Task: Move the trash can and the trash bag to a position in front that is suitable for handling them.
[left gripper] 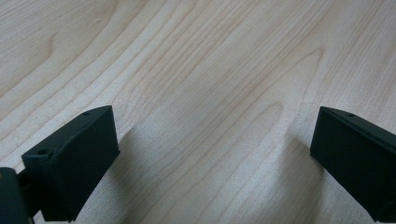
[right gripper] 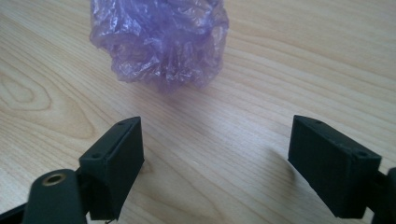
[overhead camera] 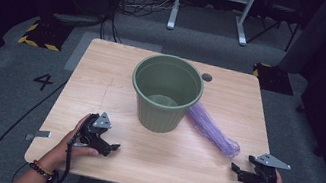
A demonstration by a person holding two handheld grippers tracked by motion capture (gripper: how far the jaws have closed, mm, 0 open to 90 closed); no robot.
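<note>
Two grippers sit low near the front edge of the counter [overhead camera: 104, 68], and both have their jaws spread wide with nothing between them. The left gripper [overhead camera: 108, 147] is near the front left corner, over bare wood. The right gripper [overhead camera: 238, 172] is near the front right corner, and it points at the purple plastic bag [overhead camera: 210, 128].

The bag is scrunched into a long bundle. It lies on the right half of the counter, slanting from beside the green bucket [overhead camera: 165, 94] toward the front right corner. Its far end looks like it touches the bucket's side. Its near end [right gripper: 161, 42] is a crinkly lump just ahead of the right gripper's open jaws.

The job now looks like grabbing that bag, most likely to put it in the bucket. To do it well, slide the right gripper forward, low over the wood, until the lump sits between the jaws. Go deep enough to catch many folds, not just one thin flap, since thin plastic slips out easily. Then squeeze firmly. Lift slowly so the bag does not drag on the bucket and push it. The left gripper can stay ready to steady the bucket.
</note>
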